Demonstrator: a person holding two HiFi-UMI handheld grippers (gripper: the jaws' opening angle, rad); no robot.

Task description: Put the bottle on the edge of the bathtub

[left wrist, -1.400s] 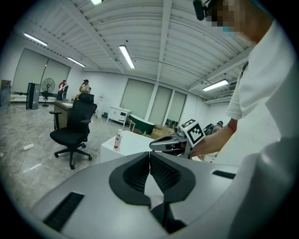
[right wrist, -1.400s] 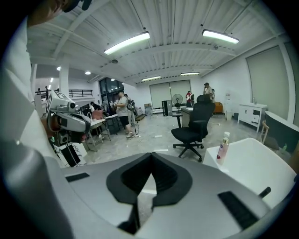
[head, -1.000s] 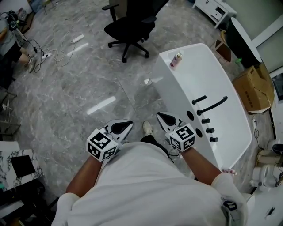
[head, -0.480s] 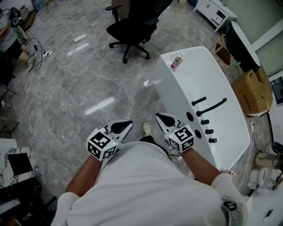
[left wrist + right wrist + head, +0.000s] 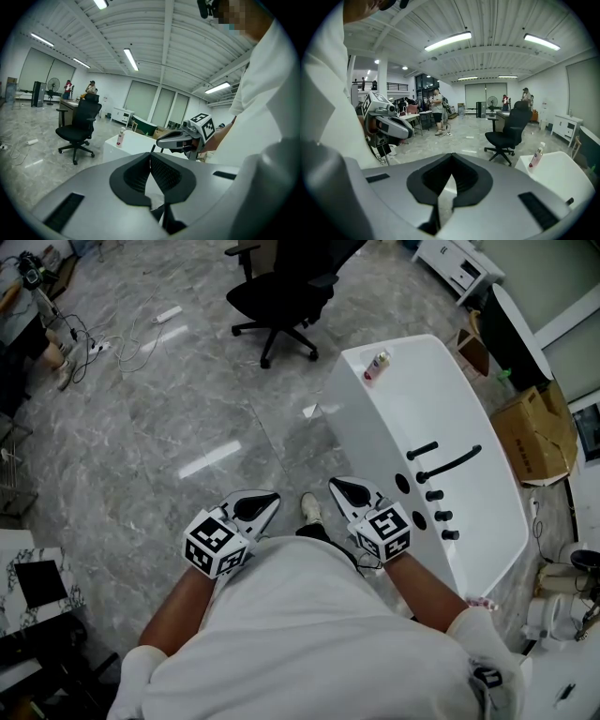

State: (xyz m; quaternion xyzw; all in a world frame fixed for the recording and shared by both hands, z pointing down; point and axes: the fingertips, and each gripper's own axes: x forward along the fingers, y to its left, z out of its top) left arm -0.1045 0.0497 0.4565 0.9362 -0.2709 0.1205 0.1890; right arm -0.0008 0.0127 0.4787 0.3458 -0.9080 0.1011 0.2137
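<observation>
A small clear bottle with a pink label [image 5: 378,365] stands upright on the far corner of the white bathtub [image 5: 367,432]. It also shows as the bottle [image 5: 121,137] in the left gripper view and the bottle [image 5: 536,156] in the right gripper view. Both grippers are held close to the person's body, far from the bottle. My left gripper [image 5: 266,504] is shut and empty, over the floor. Beside the tub's near left side, my right gripper [image 5: 343,490] is shut with nothing in it. In their own views, the left gripper [image 5: 150,156] and the right gripper [image 5: 451,157] have their pads meeting.
A black office chair [image 5: 281,287] stands on the marble floor beyond the tub. Black taps and knobs [image 5: 441,470] sit on the tub's deck. A cardboard box [image 5: 536,432] lies to the right, and cables [image 5: 103,348] trail at the far left. People stand at desks [image 5: 436,112] in the distance.
Both grippers stay shut and almost where they were. The head view has shifted slightly; the bottle has not moved.
</observation>
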